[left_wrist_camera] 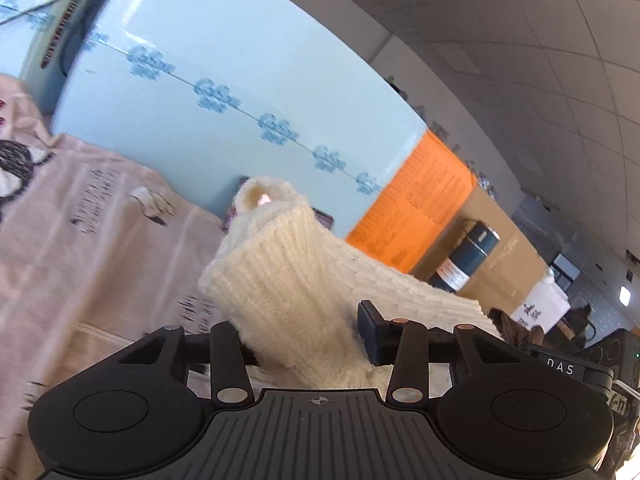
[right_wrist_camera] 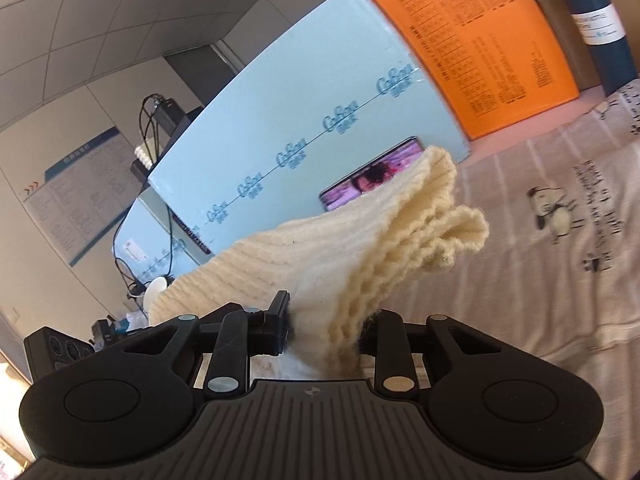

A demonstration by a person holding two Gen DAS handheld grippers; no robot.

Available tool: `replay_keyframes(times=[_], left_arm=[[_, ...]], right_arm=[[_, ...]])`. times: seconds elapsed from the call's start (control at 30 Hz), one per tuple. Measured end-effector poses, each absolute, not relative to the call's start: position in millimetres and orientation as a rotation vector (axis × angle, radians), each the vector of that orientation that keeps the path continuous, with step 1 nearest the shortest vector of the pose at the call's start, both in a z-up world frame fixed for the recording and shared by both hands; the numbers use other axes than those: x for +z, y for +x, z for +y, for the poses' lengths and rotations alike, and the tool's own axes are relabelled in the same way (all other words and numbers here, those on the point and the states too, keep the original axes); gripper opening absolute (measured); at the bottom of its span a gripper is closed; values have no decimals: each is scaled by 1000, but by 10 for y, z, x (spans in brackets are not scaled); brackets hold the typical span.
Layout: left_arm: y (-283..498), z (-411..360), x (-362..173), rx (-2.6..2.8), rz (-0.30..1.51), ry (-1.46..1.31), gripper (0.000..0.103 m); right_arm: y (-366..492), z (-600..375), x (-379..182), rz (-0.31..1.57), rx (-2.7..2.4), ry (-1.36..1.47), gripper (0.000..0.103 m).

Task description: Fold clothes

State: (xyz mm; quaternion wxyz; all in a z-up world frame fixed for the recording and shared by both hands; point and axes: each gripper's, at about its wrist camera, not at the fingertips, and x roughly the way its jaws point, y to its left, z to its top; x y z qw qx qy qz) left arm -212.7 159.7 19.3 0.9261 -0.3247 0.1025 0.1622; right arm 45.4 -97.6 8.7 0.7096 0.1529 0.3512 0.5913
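**Both jaws clamped on the cream knit, held up off the sheet**

Your left gripper (left_wrist_camera: 306, 334) has its jaws closed on a cream ribbed knit garment (left_wrist_camera: 280, 276). The fabric fills the gap between the fingers and rises up and away from them, ending in a folded edge near the light blue board (left_wrist_camera: 224, 60). Your right gripper (right_wrist_camera: 326, 330) is likewise clamped on the same knit (right_wrist_camera: 360, 248): several stacked ribbed layers sit bunched between its jaws, and a looser flap curls out toward the right.

The garment hangs in the air between your two grippers, above a pale pink printed sheet (right_wrist_camera: 540, 280) with cartoon figures and lettering on it. From the left wrist view the sheet (left_wrist_camera: 92, 248) spreads out to the left of the knit.

Behind the knit, a phone (right_wrist_camera: 372, 176) with a lit screen leans against the blue board; the garment covers part of it. An orange printed panel (right_wrist_camera: 480, 40) stands beside the board, and a dark blue labelled flask (right_wrist_camera: 600, 28) stands just past it, in front of a cardboard box (left_wrist_camera: 500, 256).
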Motion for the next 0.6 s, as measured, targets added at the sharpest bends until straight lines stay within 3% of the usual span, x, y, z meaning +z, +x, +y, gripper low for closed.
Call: replay_keyframes(times=[0.33,0.6], left_arm=[[-3496,2199,660,649,-107,-611,40],[-3915,2662,774,789,-238,-618,40]], right_arm=[[-607,427,412,733,1584,283,23],[-1210,1207,524,688,1685,250,23]])
